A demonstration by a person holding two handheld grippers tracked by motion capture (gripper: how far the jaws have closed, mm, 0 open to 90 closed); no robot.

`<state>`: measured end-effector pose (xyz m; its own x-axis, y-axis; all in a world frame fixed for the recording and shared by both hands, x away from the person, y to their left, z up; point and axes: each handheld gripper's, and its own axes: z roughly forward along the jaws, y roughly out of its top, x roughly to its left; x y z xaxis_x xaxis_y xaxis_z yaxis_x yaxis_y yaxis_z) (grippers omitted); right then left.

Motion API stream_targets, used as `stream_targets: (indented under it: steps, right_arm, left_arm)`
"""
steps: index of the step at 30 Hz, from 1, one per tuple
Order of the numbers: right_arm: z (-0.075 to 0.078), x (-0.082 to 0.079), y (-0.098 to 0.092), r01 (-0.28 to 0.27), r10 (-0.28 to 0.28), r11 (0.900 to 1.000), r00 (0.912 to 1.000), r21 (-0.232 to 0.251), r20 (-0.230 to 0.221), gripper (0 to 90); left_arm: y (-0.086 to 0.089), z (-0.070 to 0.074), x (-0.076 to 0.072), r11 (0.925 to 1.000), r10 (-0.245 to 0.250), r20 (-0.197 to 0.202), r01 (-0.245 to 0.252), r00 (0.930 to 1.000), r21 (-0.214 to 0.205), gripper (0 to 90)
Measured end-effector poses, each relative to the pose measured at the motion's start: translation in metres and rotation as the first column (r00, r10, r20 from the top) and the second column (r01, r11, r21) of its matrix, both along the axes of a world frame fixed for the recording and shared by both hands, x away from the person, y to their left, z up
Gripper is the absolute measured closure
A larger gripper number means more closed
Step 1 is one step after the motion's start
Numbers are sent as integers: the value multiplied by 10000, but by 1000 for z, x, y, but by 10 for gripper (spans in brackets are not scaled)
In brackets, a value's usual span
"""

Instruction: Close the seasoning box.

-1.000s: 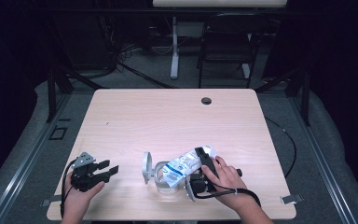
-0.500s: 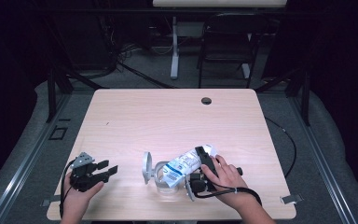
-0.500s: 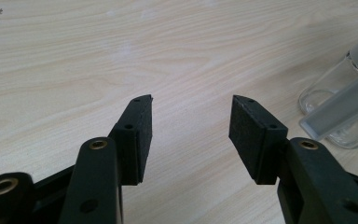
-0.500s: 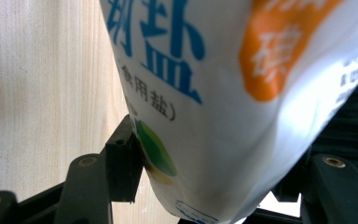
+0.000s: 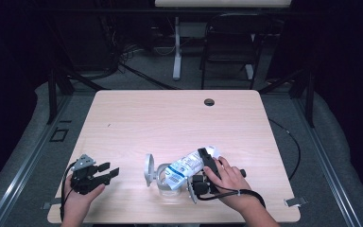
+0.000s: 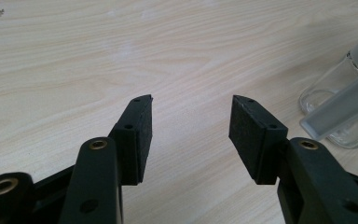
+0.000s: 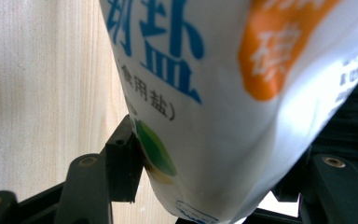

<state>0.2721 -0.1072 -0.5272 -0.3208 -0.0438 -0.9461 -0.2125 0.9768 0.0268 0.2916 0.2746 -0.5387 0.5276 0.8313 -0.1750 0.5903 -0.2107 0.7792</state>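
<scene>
Gripping a white plastic salt bag (image 7: pixel 242 93) between its black jaws, the right gripper (image 5: pixel 207 171) is pinching it near the table's front edge. Blue printed characters are reading 盐 with smaller (食用盐) beneath; an orange patch carries white characters too cropped to read, and a green dot is sitting by the left pad. The bag (image 5: pixel 189 164) is lying tilted across a clear glass jar (image 5: pixel 163 178) — smooth, round, on its side — with a round lid (image 5: pixel 148 169) at its left. The left gripper (image 5: pixel 108 173) is resting well apart on the pale wood-grain table (image 5: pixel 170 118), jaws spread, nothing between them.
</scene>
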Motion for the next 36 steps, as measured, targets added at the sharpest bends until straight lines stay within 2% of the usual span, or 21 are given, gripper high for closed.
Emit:
stream_targets:
  steps: [4, 5, 6, 10, 11, 15, 17, 21, 23, 25, 30, 32, 35, 36]
  right_arm:
    - [1, 0, 0, 27, -27, 10000, 10000, -54, 5, 395]
    - [2, -1, 1, 116, -115, 9997, 9999, -219, 49, 395]
    - [1, 0, 1, 18, -18, 9999, 10000, -104, 51, 395]
    - [1, -1, 1, -6, 7, 9999, 10000, -158, 76, 395]
    - [3, -2, 2, 10, -7, 9995, 9999, -313, 108, 395]
    - [3, -2, 2, 8, -3, 9993, 9999, -362, 143, 396]
    - [4, -2, 2, 107, -96, 9984, 9998, -548, 198, 396]
    - [4, -1, 1, 95, -80, 9984, 9996, -562, 276, 396]
    - [5, -2, 2, 196, -171, 9968, 9993, -781, 332, 397]
    - [4, -1, 2, 33, -18, 9981, 9997, -608, 250, 397]
    - [4, -1, 3, 64, -39, 9973, 9994, -725, 339, 397]
    - [6, -2, 4, 200, -158, 9954, 9989, -935, 450, 397]
    - [5, -1, 4, 131, -99, 9962, 9992, -864, 379, 398]
    - [7, -2, 5, 262, -212, 9937, 9987, -1089, 463, 398]
  left_arm:
    - [1, 1, 0, 10000, -24, 3, 24, 10000, 17, 496]
    - [1, 0, 0, 10000, -3, 0, 3, 10000, -3, 496]
    - [1, 0, 0, 10000, -2, -10, 2, 10000, -2, 496]
    - [1, 0, 0, 10000, -19, 8, 19, 10000, 18, 496]
    - [1, 1, 0, 10000, -19, 3, 19, 10000, 16, 496]
    - [1, 0, 0, 10000, -4, -9, 4, 10000, -3, 496]
    - [1, 1, 0, 10000, 17, -17, -17, 10000, 1, 496]
    - [2, 1, 0, 10000, 38, -5, -38, 10000, -15, 496]
    - [2, 1, 0, 10000, 29, -6, -29, 10000, -7, 496]
    - [2, 1, 0, 10000, 28, -7, -28, 10000, -8, 496]
    - [2, 1, 0, 10000, 42, 17, -42, 10000, -18, 496]
    - [2, 1, 0, 10000, 42, 22, -42, 10000, -18, 496]
    - [3, 1, 0, 10000, 59, 43, -59, 10000, -46, 496]
    - [3, 1, 0, 10000, 60, 39, -60, 10000, -49, 496]
